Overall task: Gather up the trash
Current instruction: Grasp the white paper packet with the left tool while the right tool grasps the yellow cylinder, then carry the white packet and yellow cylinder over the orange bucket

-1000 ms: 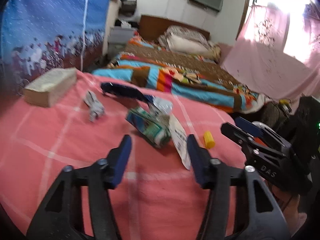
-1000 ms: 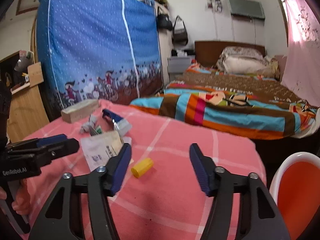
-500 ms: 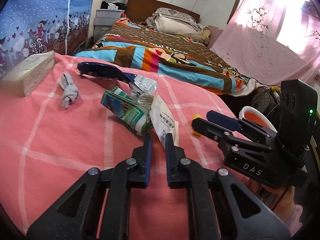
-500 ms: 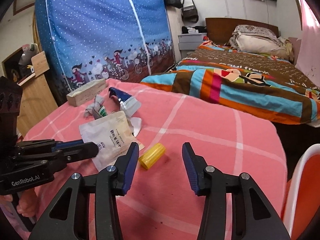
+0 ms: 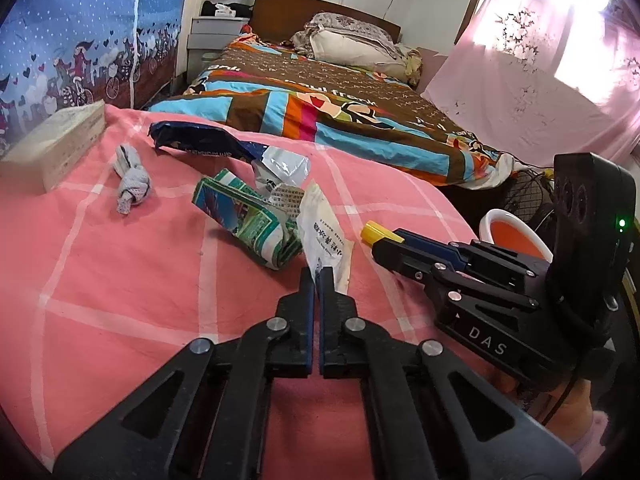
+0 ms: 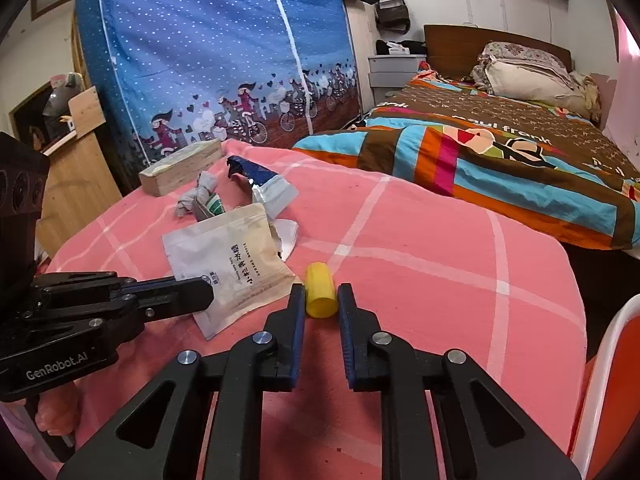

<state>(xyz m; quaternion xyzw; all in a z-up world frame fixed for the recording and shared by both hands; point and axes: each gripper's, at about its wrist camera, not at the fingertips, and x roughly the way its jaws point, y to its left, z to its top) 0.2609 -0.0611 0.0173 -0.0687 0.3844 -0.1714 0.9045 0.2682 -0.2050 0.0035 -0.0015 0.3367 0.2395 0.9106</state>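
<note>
Left gripper point(image 5: 318, 274): fingers nearly closed, pinching the near corner of the white pouch point(image 5: 326, 236), which lies on the pink tablecloth point(image 5: 120, 288) beside the green wrapper point(image 5: 248, 220). The pouch looks thin, light and floppy; an edge pinch should hold it, though it will droop and may flap.

Right gripper point(image 6: 321, 300): fingers part open, bracketing the yellow cap point(image 6: 320, 290) with little gap either side; I cannot tell if they touch it yet. It looks like small, stiff, smooth plastic, likely to roll or squirt out, so I should grip across its round sides, mid-length.
</note>
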